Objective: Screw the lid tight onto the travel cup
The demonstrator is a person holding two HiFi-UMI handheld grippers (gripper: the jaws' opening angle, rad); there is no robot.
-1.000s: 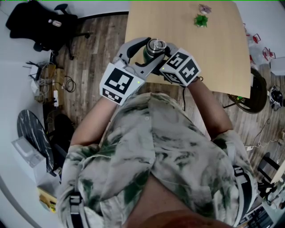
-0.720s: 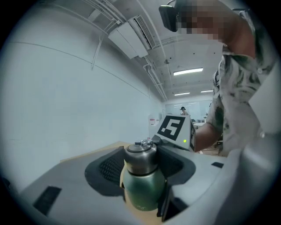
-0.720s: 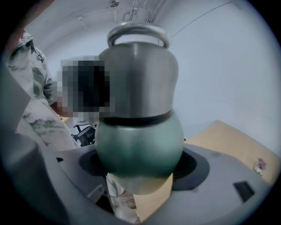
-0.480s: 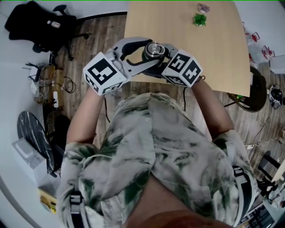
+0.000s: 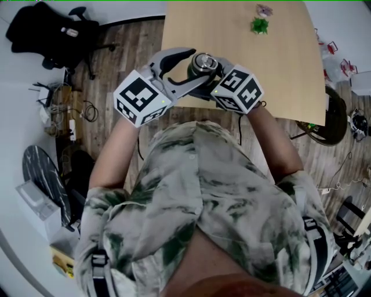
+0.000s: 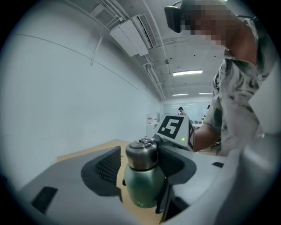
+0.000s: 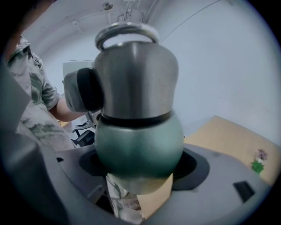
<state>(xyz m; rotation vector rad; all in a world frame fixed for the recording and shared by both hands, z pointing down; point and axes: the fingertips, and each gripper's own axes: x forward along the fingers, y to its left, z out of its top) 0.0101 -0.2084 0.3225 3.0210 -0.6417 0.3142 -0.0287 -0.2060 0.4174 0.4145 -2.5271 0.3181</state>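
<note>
The travel cup [image 5: 202, 64] has a green body [image 6: 141, 182] and a steel lid [image 6: 141, 154] with a ring on top, and is held over the table's near edge. My right gripper [image 5: 212, 76] is shut on the green body [image 7: 138, 140], which fills the space between its pads. My left gripper [image 5: 191, 68] stands at lid height with a jaw on either side of it. In the left gripper view [image 6: 142, 169] a strip of wall and table shows between one pad [image 6: 107, 169] and the lid. The other pad [image 7: 85, 90] lies against the lid [image 7: 134, 74].
The wooden table [image 5: 278, 64] carries a small green ornament [image 5: 261, 26] and a pinkish one [image 5: 266, 10] at its far side. A black office chair [image 5: 52, 32] and cables [image 5: 64, 104] lie on the floor to the left. The person's torso fills the lower head view.
The left gripper has swung round the lid, its marker cube going left and up, then back a little. The right gripper and the cup have stayed put.
</note>
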